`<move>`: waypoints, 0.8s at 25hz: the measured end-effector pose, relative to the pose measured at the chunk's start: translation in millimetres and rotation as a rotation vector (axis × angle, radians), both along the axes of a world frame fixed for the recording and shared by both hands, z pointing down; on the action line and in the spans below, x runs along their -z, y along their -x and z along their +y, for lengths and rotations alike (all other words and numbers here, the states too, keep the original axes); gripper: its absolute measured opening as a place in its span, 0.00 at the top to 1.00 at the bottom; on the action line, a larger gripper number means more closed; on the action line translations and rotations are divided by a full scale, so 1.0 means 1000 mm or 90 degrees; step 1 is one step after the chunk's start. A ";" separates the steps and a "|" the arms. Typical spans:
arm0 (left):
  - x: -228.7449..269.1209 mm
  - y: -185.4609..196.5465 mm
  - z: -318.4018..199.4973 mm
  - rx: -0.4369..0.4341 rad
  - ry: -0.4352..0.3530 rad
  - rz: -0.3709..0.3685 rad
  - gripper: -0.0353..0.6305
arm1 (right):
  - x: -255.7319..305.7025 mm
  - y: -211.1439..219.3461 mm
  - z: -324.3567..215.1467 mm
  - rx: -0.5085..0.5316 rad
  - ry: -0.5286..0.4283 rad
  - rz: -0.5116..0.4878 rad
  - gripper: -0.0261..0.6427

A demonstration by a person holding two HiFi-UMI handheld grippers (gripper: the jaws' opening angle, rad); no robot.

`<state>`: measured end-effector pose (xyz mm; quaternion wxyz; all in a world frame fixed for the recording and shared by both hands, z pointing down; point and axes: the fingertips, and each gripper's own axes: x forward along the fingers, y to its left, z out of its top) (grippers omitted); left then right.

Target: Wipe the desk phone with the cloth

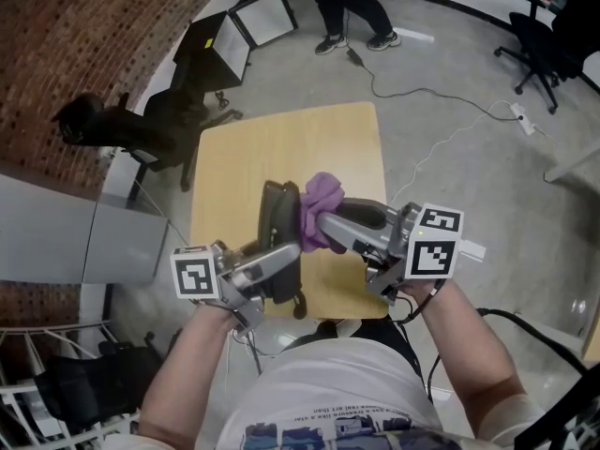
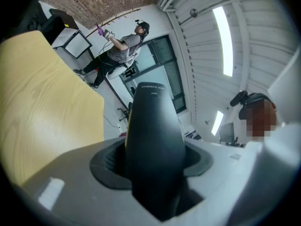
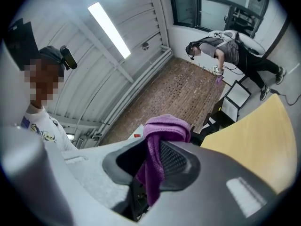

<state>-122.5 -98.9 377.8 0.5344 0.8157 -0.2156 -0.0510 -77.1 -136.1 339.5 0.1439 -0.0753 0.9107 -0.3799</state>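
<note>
Pale wood surface [image 1: 281,143]: left claw [image 1: 281,256] clamps the desk phone [image 1: 278,214], right claw [image 1: 328,225] pinches purple cloth [image 1: 322,193] against it; next, probably wipe along.

Desk phone [image 1: 278,216] over table [image 1: 281,143] (near edge), cloth [image 1: 322,198] touching its right side

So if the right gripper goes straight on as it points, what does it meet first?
Probably the black desk phone in the left gripper, with the purple cloth leading; depth is unclear.
</note>
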 end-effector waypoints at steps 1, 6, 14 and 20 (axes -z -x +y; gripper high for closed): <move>-0.001 0.001 0.000 0.003 -0.001 -0.005 0.52 | -0.003 0.003 0.006 0.009 0.005 0.001 0.82; 0.000 0.012 -0.004 0.014 -0.010 -0.019 0.51 | -0.018 0.017 0.039 0.062 0.023 0.016 0.82; 0.006 0.013 -0.010 0.034 0.002 0.024 0.52 | -0.036 0.029 0.089 0.131 0.032 0.043 0.82; 0.004 0.012 -0.014 0.038 0.005 0.026 0.52 | -0.055 0.030 0.115 0.167 0.049 0.071 0.82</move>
